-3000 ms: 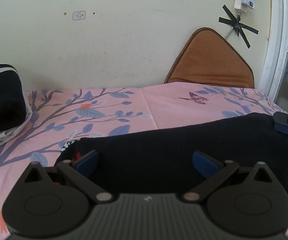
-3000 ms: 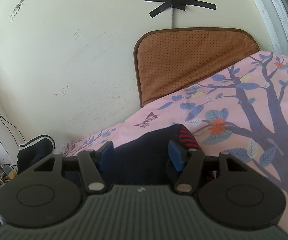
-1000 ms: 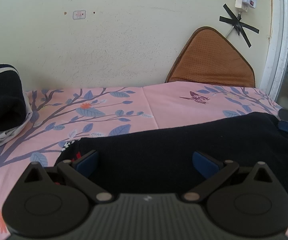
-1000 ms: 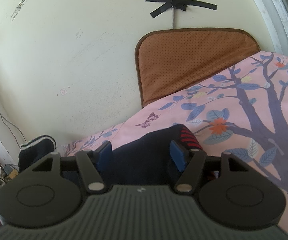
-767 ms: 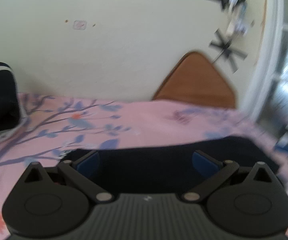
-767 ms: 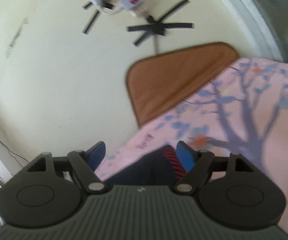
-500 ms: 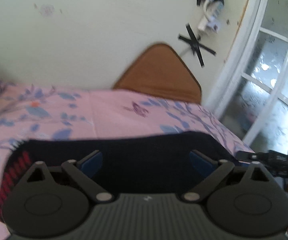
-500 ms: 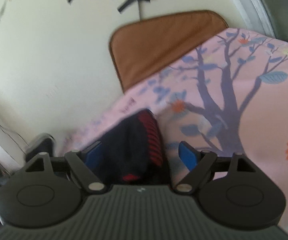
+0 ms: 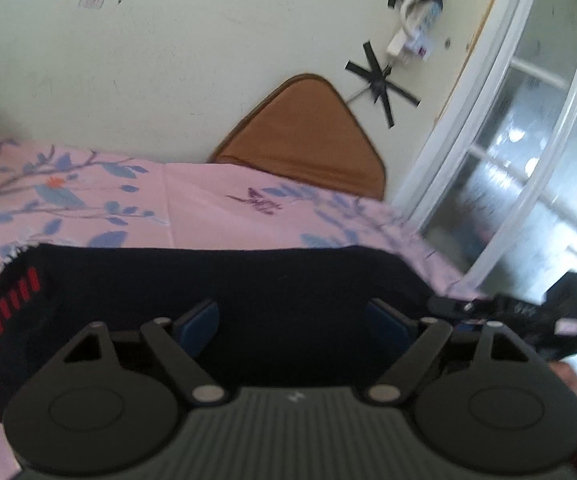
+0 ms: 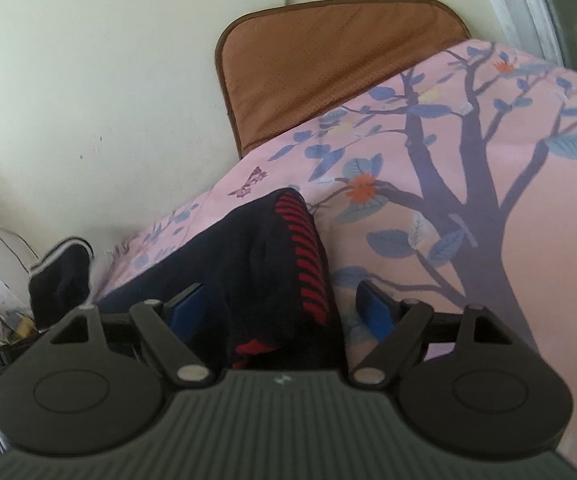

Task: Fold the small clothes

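Note:
A dark navy garment [image 9: 248,280] with red stripes on its left end [image 9: 4,320] lies across the pink floral sheet [image 9: 216,208]. My left gripper [image 9: 292,320] hovers low over its middle. Its jaws are closing, with the cloth under and between the blue pads [image 9: 196,322], which do not press on it. In the right wrist view, the garment's bunched, red-striped end [image 10: 304,256] sits between the fingers of my right gripper [image 10: 280,308], which stands open. The right gripper [image 9: 508,308] also shows at the garment's right end in the left wrist view.
A brown cushion [image 9: 304,140] leans on the wall at the back of the bed. A window frame [image 9: 488,128] stands at the right. A dark folded pile with white trim [image 10: 62,276] sits at the far left. A power strip [image 9: 416,28] is taped to the wall.
The left wrist view has swung right, so the window and the garment's red-striped left end now show. The right gripper's jaws have widened and it has tipped down over the garment's striped end.

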Motion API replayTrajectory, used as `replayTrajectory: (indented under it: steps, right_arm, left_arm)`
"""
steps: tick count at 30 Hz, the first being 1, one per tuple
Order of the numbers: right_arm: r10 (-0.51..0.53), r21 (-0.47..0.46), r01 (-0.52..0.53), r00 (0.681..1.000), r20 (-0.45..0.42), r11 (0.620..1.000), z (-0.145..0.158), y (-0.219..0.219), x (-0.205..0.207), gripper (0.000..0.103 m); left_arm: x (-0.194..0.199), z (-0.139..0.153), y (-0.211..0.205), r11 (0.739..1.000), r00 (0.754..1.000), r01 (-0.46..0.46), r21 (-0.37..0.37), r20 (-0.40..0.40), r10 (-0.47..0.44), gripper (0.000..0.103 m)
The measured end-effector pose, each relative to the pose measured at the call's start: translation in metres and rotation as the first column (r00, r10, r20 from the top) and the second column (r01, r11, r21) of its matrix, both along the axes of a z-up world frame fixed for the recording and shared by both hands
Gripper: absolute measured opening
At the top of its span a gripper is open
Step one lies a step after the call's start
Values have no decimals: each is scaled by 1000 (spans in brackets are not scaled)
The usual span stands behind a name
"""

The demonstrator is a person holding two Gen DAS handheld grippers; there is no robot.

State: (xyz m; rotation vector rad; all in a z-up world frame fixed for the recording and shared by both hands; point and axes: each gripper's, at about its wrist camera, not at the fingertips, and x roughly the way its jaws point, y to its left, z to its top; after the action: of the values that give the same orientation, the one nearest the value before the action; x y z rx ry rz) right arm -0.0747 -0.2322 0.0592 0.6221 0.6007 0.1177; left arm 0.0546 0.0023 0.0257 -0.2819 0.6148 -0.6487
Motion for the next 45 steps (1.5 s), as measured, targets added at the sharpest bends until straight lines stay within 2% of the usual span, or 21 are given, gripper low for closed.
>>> replayTrajectory:
  steps: [4,5,6,8,9,12,14,16,20,23,26,30,33,35,36,37,38,39,41,45]
  right_arm:
    - [9,5,-9,1000,0,1000,0,-1,1,82]
    - [14,-4,-14,1000,-2,1000,0,1,2,77]
    - [27,-19,-27,1000,-6,999,1,3,3,58]
    - [46,-24,-47,998,-32,999,-1,10,8,44]
    - [50,-22,-51,998,-39,998,-1,12,8,31]
    - [63,114,-57,997,-48,992,1,9,9,27]
    - [79,168,-77,997,-3,983,14,10,6,26]
    - [112,174,-119,992,52,977,33,19,5,25]
    - [222,92,-233,968,119,968,71,61,15,25]
    - [319,23,-324,939,126,946,88,100,32,25]
    - [412,-61,-408,905,105,911,98,142,49,24]
    - [513,-136,-503,857,46,853,96,192,76,24]
    - [578,-187,-571,816,-22,799,79,234,96,24]
    - [599,-230,-605,794,-101,762,55,262,110,29]
    - [618,-212,-629,777,-122,748,43,270,114,31]
    - [648,-166,-654,755,-96,738,37,272,118,33]
    - [671,-113,-678,735,-100,726,36,271,121,44]
    - [686,-68,-693,721,-102,718,40,267,122,49]
    - [713,-4,-715,698,-68,699,51,253,120,48]
    - [683,-19,-683,729,40,730,82,205,99,50]
  left_arm:
    - [11,-9,1,1000,999,-22,20,-44,23,69]
    - [13,-10,1,999,999,-26,27,-44,27,65]
    - [13,-9,0,999,999,-32,38,-43,33,63]
    - [12,-9,-3,996,998,-52,70,-35,55,56]
    - [11,-9,-4,995,998,-55,82,-28,58,56]
    - [10,-9,-5,994,998,-60,87,-28,62,54]
    - [11,-9,-2,996,997,-59,70,-39,62,53]
    - [13,-9,1,997,997,-58,53,-52,61,53]
    - [14,-8,10,999,995,-53,5,-83,53,55]
    - [6,-2,39,994,994,-75,-85,-87,68,57]
    - [-14,9,84,977,986,-169,-131,-35,166,59]
    - [-41,18,138,943,952,-304,-136,3,307,62]
    - [-55,21,162,920,931,-360,-155,7,366,67]
    - [-55,20,166,916,931,-361,-173,-2,366,74]
    - [-54,19,165,918,933,-356,-175,-6,361,75]
    - [-53,18,162,921,936,-348,-173,-8,352,77]
    - [-52,18,159,926,940,-338,-169,-7,342,79]
    - [-51,18,156,930,943,-328,-167,-5,332,81]
    - [-51,18,152,936,949,-310,-167,5,315,85]
    - [-55,18,136,953,966,-251,-167,18,258,89]
